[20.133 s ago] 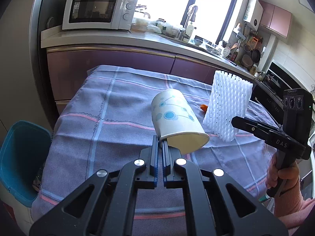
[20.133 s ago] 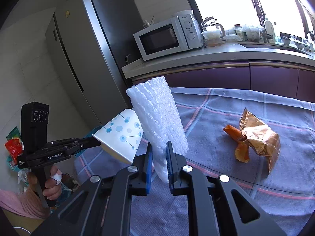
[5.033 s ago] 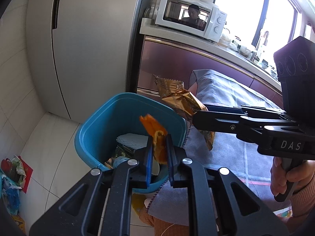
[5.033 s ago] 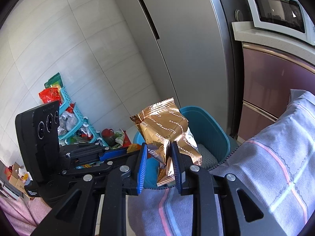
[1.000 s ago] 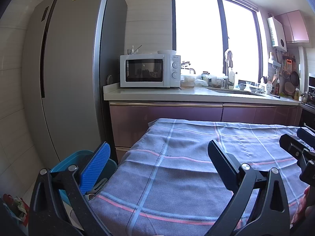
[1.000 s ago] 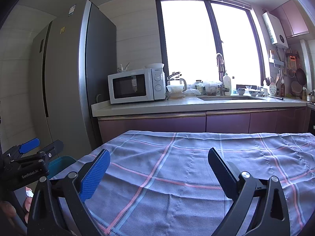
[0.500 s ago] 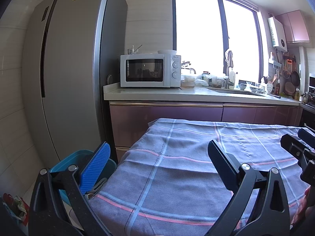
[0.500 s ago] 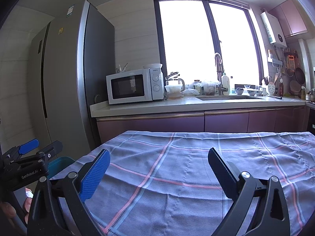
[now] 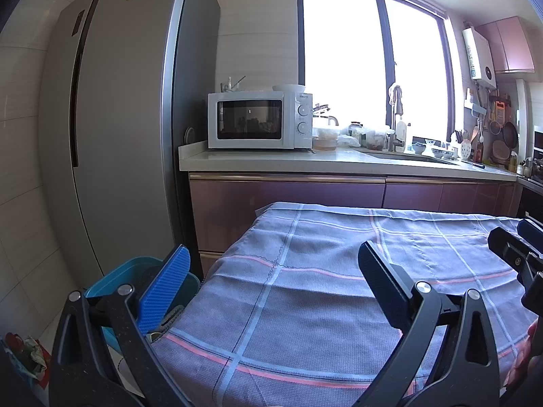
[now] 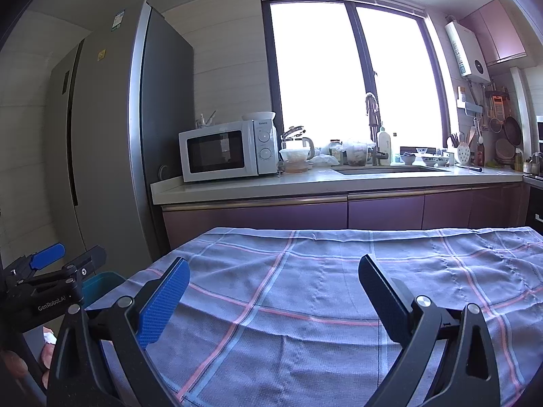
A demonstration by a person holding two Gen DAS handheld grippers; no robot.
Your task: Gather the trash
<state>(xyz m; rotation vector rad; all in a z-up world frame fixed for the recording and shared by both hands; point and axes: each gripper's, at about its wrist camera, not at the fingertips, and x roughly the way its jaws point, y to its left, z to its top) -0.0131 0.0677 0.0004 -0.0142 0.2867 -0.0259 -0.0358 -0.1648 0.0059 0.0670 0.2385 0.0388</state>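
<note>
My left gripper (image 9: 271, 264) is wide open and empty, held above the near left corner of the table. My right gripper (image 10: 273, 279) is wide open and empty above the table's near edge. The table is covered by a blue-grey checked cloth (image 9: 339, 271) that also fills the right wrist view (image 10: 322, 288), and no trash shows on it. The blue trash bin (image 9: 135, 268) stands on the floor at the table's left end, partly hidden behind my left gripper's blue pad; its rim also shows in the right wrist view (image 10: 98, 283). Its contents are mostly hidden.
A tall grey fridge (image 9: 112, 118) stands left of the bin. A counter behind the table carries a white microwave (image 9: 258, 120), jars and a sink (image 10: 383, 169). Bags of clutter (image 9: 23, 356) lie on the floor at the far left.
Nothing has visibly changed in the last second; both grippers stay open and still. Five seconds ago the left held orange scrap and the right a gold wrapper over the bin.
</note>
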